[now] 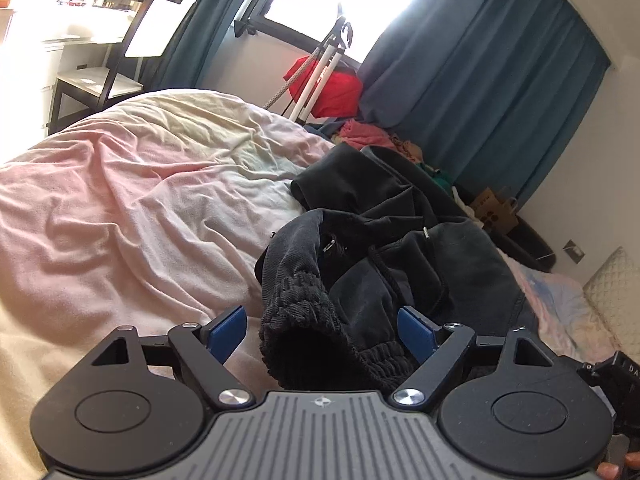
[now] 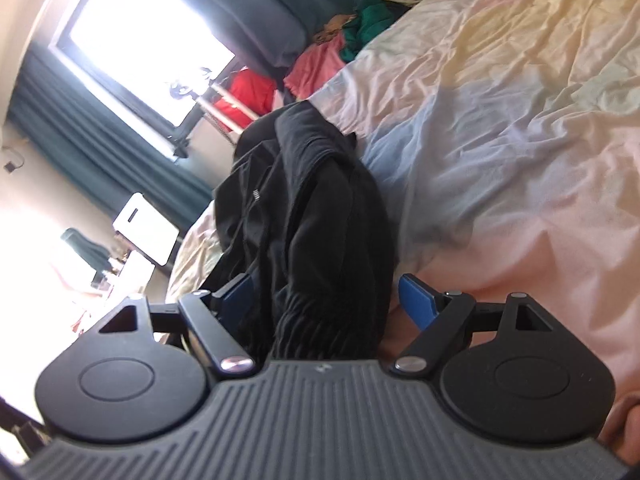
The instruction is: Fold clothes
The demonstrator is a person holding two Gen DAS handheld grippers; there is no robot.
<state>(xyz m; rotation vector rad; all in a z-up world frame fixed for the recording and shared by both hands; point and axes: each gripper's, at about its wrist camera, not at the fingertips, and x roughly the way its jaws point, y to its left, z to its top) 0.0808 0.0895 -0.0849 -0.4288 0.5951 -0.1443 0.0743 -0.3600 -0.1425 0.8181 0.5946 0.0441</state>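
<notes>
A crumpled black garment with a ribbed elastic waistband (image 1: 384,256) lies in a heap on the pastel bedsheet (image 1: 132,200). My left gripper (image 1: 324,330) is open, its blue pads either side of the bunched waistband without closing on it. In the right wrist view the same black garment (image 2: 316,208) runs between the fingers of my right gripper (image 2: 326,300), which is also open, with the ribbed band close to its body. The right view is rolled sideways.
Bedsheet (image 2: 520,120) spreads wide to the left of the garment. More clothes, pink (image 1: 360,132) and green, lie past the bed's far edge. A red bag (image 1: 332,84), a white tripod, blue curtains (image 1: 480,80), a chair and a desk stand beyond.
</notes>
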